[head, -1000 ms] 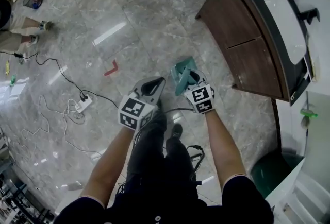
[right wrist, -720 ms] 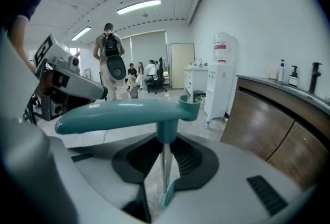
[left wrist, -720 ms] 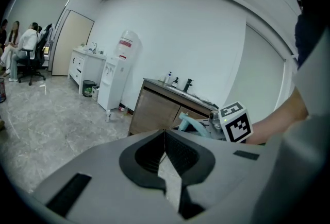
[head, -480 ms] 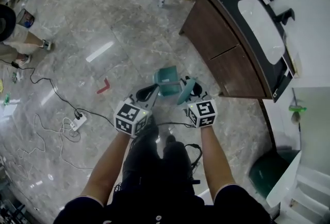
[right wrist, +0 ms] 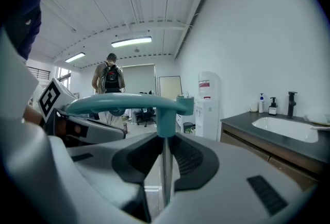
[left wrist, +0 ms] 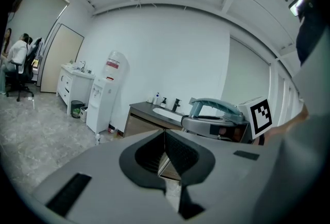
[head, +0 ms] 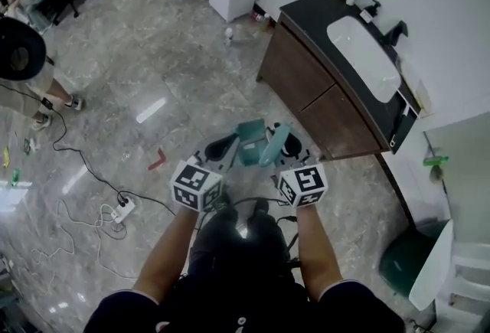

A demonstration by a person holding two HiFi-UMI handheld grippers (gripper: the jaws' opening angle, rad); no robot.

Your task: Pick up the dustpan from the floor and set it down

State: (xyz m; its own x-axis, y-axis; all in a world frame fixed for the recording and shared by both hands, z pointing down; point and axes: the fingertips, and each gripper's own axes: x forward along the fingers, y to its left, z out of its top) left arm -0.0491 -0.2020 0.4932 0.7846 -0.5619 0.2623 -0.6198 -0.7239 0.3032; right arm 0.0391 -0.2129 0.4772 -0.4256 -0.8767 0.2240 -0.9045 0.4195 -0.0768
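Note:
The teal dustpan (head: 251,137) hangs in the air in front of the person, well above the marble floor. My right gripper (head: 279,145) is shut on it: in the right gripper view its thin teal wall (right wrist: 166,176) stands upright between the dark pads (right wrist: 188,158), and the curved handle (right wrist: 129,104) arches above the jaws. My left gripper (head: 218,148) hovers just left of the dustpan with its jaws together and nothing between them (left wrist: 165,162). From the left gripper view, the dustpan's handle (left wrist: 216,105) shows above the right gripper (left wrist: 216,126).
A brown vanity cabinet (head: 321,94) with a white sink (head: 364,56) stands close on the right. On the floor to the left lie a power strip with cables (head: 122,209) and a red angled piece (head: 157,161). Another person (head: 23,67) stands far left. A green bin (head: 406,259) sits at lower right.
Both grippers have risen from near the floor, the right one carrying the dustpan up with it. The two grippers now sit side by side, and the head view has tilted up.

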